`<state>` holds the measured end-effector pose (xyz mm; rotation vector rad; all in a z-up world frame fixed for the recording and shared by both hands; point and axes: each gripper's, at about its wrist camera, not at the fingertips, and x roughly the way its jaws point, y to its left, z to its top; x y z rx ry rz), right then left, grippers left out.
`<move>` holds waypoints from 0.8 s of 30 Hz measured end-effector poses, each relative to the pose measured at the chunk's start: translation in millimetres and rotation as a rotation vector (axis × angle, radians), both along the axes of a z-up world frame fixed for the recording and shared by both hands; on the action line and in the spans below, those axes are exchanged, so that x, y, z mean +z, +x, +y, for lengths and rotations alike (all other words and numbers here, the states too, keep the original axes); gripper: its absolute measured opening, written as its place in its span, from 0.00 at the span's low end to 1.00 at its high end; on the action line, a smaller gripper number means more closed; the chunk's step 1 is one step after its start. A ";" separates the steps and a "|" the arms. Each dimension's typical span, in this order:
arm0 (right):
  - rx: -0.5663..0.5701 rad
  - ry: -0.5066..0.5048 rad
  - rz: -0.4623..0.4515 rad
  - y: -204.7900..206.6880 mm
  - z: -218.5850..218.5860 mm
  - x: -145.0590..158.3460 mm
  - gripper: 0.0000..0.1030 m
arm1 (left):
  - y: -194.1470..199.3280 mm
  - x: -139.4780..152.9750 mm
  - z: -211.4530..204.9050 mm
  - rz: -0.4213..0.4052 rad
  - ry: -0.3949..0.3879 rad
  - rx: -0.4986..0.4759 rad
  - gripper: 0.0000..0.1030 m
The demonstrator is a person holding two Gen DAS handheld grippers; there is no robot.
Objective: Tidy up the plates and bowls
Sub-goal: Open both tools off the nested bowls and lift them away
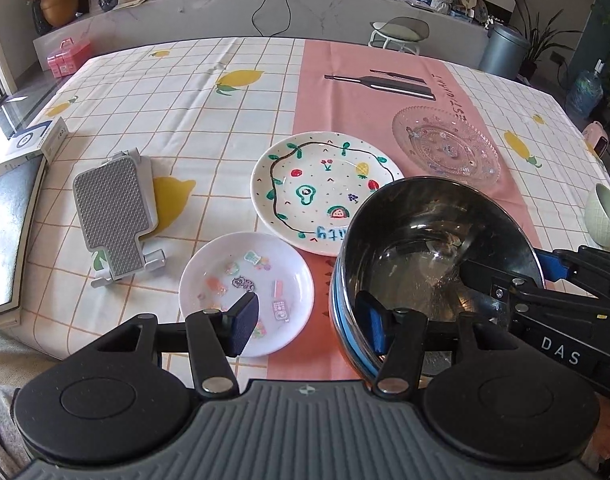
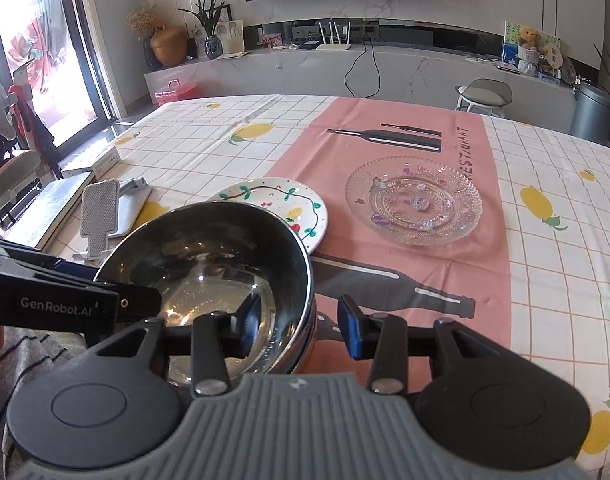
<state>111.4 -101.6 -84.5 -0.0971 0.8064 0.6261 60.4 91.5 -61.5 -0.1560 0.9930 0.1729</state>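
Note:
A steel bowl with a blue band [image 1: 437, 248] stands at the table's near edge; it also shows in the right wrist view [image 2: 209, 256]. My left gripper [image 1: 311, 328] is open, its right finger at the bowl's near rim, its left finger over a small white plate with stickers [image 1: 245, 280]. My right gripper [image 2: 301, 324] is open, straddling the bowl's right rim, one finger inside and one outside. A painted fruit plate [image 1: 325, 188] lies behind the bowl [image 2: 281, 204]. A clear glass plate [image 1: 445, 144] lies far right [image 2: 413, 204]. A pale green bowl [image 1: 605, 216] sits at the right edge.
A grey phone stand [image 1: 113, 216] stands left of the plates [image 2: 101, 212]. A tablet [image 1: 5, 236] and a white box [image 1: 29, 144] lie at the left edge. The tablecloth [image 1: 185, 92] has lemons and a pink strip.

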 end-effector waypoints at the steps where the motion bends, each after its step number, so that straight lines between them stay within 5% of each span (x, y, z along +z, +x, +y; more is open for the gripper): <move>1: -0.004 0.003 0.001 0.4 -1.0 0.4 0.41 | -0.2 0.5 -0.6 -0.002 0.006 -0.002 0.64; 12: -0.022 0.072 -0.017 3.0 -9.0 11.7 0.46 | -6.9 16.7 2.6 -0.084 0.000 0.028 0.64; 24: -0.059 0.156 -0.009 11.2 -30.8 19.1 0.49 | -7.1 17.4 7.3 -0.082 0.016 0.056 0.66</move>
